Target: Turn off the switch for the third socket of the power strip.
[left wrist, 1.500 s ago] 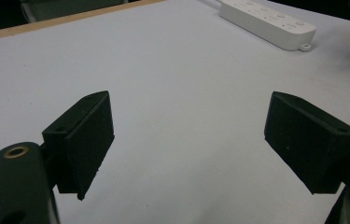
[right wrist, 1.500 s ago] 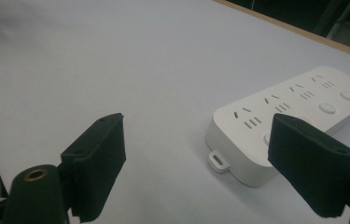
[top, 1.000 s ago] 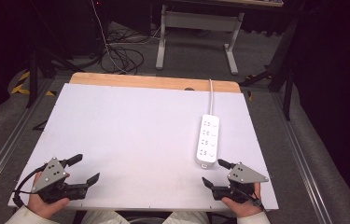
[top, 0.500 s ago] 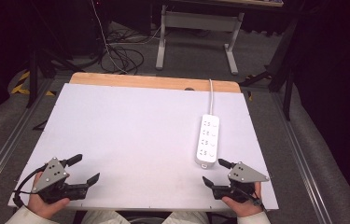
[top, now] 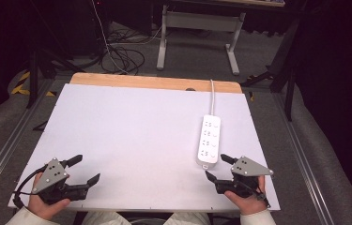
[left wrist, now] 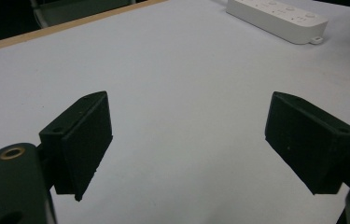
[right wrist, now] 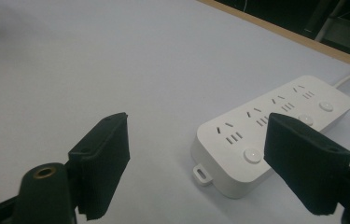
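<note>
On the table (top: pixel 131 126), both grippers, left (top: pixel 85 170) and right (top: pixel 220 167), sit jaws wide, gripping nothing; power strip (top: pixel 209 140) just beside the right.

Left tool (top: pixel 84 170) and right tool (top: pixel 220 167), jaws wide apart, each in a hand, low at the near edge.

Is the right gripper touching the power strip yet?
Apart. In the high view the right gripper sits just short of the power strip, white table showing between them. The right gripper view shows open jaws with nothing between.
</note>
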A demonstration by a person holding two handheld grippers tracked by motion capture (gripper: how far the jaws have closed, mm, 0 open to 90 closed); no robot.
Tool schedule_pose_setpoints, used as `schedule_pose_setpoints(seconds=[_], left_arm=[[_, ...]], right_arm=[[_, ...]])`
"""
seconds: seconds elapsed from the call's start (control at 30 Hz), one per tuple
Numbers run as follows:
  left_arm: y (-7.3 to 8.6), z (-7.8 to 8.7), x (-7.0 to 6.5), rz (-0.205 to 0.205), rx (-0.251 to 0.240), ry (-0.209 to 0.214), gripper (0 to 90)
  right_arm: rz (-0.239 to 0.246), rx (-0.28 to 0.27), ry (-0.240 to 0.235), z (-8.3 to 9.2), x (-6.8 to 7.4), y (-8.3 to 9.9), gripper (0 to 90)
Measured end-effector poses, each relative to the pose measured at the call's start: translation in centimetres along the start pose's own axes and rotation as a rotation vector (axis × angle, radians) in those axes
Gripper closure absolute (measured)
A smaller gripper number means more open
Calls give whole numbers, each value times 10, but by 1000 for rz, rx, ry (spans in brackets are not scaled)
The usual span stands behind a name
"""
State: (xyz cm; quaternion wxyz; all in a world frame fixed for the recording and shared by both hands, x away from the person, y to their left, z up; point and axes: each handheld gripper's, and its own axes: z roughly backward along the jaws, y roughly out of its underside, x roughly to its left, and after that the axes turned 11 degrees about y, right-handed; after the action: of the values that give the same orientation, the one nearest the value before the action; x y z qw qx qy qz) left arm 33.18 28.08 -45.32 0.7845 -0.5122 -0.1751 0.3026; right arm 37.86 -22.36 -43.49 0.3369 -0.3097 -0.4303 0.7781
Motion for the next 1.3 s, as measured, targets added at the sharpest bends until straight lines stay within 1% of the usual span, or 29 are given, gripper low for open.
schedule_pose_setpoints(seconds=[0.17, 0.23, 0.43, 0.67, 0.83, 0.87, 0.93, 0.97, 1.0, 1.03, 1.07, 1.13, 1.27, 1.3], left_arm=[[0, 0, 0, 3, -1, -2, 154], [0, 0, 0, 6, -1, -4, 155], [0, 1, 1, 3, 1, -3, 155], [0, 1, 1, 3, 1, -3, 155], [0, 1, 1, 3, 0, -2, 155], [0, 1, 1, 5, -1, -2, 155], [0, 1, 1, 4, 0, -1, 154], [0, 1, 1, 4, -1, -1, 154], [0, 1, 0, 8, -4, 2, 154], [0, 1, 1, 4, -1, 3, 154], [0, 1, 0, 9, 1, 4, 155], [0, 0, 0, 11, 3, 7, 155], [0, 1, 1, 8, 4, 9, 155], [0, 1, 1, 8, 4, 9, 154]], right_arm=[[-6, 9, 6, -1, -4, -8, 228], [-11, 30, 15, -3, -6, -12, 232], [-10, 18, 15, -4, -10, -20, 232], [-5, 24, 21, -7, -16, -29, 233], [-6, 28, 24, -6, -19, -29, 233], [-9, 32, 26, -6, -20, -29, 258], [-13, 38, 13, -6, -21, -30, 326], [-13, 38, 13, -6, -21, -30, 326], [-10, 40, 15, -6, -22, -32, 397], [-8, 43, 2, -6, -24, -33, 445], [-6, 49, -2, -7, -25, -35, 452], [9, 64, 16, -7, -26, -38, 505], [14, 71, 27, -8, -30, -43, 538], [7, 85, 0, -10, -34, -46, 593]])
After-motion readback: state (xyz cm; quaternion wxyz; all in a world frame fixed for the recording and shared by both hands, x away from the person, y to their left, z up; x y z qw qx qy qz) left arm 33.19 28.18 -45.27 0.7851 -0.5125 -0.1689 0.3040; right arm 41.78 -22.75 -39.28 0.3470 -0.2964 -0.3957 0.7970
